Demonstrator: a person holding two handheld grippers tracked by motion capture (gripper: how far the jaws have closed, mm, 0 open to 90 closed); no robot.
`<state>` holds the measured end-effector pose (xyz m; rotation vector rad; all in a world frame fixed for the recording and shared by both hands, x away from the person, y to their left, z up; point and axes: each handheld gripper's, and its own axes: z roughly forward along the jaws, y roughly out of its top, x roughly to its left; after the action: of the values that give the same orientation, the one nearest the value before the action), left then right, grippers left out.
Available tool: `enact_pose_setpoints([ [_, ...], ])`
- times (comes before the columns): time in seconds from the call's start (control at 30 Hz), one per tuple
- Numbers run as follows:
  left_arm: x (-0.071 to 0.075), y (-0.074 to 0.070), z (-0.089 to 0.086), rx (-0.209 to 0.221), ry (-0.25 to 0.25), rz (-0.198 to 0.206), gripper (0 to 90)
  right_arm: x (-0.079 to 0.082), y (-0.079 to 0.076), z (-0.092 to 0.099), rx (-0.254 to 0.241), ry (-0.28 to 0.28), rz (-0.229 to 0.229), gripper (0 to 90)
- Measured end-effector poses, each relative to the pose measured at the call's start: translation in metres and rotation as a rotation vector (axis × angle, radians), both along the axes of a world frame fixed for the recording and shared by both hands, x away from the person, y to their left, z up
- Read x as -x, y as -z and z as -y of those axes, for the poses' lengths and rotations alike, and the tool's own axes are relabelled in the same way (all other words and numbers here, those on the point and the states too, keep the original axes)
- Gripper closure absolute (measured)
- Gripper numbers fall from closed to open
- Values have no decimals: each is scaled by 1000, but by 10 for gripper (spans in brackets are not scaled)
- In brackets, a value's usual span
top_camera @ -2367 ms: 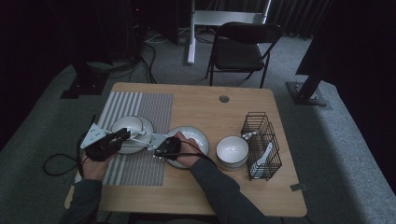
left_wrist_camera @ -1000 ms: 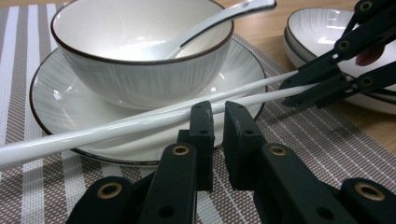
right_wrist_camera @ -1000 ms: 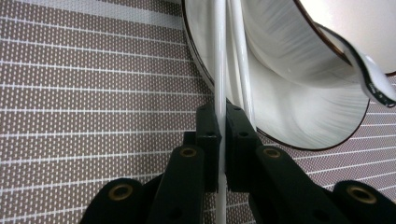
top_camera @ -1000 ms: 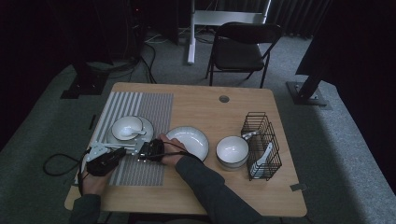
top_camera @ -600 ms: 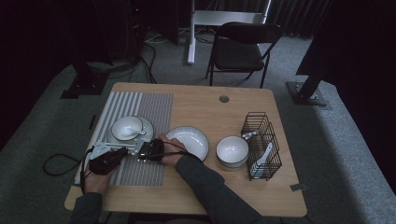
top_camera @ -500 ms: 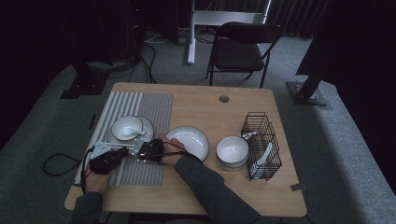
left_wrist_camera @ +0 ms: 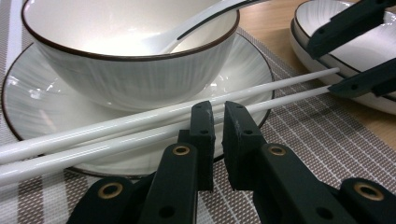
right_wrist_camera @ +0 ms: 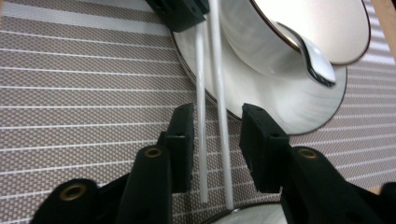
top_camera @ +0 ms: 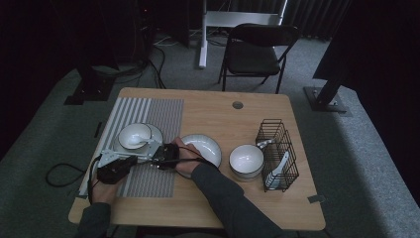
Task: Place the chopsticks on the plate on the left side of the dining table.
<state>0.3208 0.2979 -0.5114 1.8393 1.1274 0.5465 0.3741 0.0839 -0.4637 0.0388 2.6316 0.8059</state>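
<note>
Straddling two white chopsticks (right_wrist_camera: 212, 116) at frame centre, the right gripper (right_wrist_camera: 216, 144) stands with jaws apart; the left gripper (left_wrist_camera: 218, 140), jaws nearly together, reveals them resting across the saucer (left_wrist_camera: 42, 112).

Pretty dim room, dark curtains all round the back. Grey carpet floor (top_camera: 346, 148) under a light wooden table (top_camera: 223, 119) with a cable hole near its far edge. Black folding chair (top_camera: 255, 52) behind it, plus a white stand (top_camera: 237, 20) and cables (top_camera: 143, 74) on the floor.
</note>
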Motion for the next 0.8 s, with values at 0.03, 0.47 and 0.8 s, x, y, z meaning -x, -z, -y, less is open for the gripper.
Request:
enact_pose_setpoints([
  [0.03,0,0,0,-1,1,-1,831,-2,1,0,-2,7,-14,632],
  [0.47,-5,1,2,0,1,-1,821,-10,13,-6,14,84,-24,685],
  [0.8,-6,2,0,6,-8,-8,815,-15,15,-6,8,99,-23,753],
])
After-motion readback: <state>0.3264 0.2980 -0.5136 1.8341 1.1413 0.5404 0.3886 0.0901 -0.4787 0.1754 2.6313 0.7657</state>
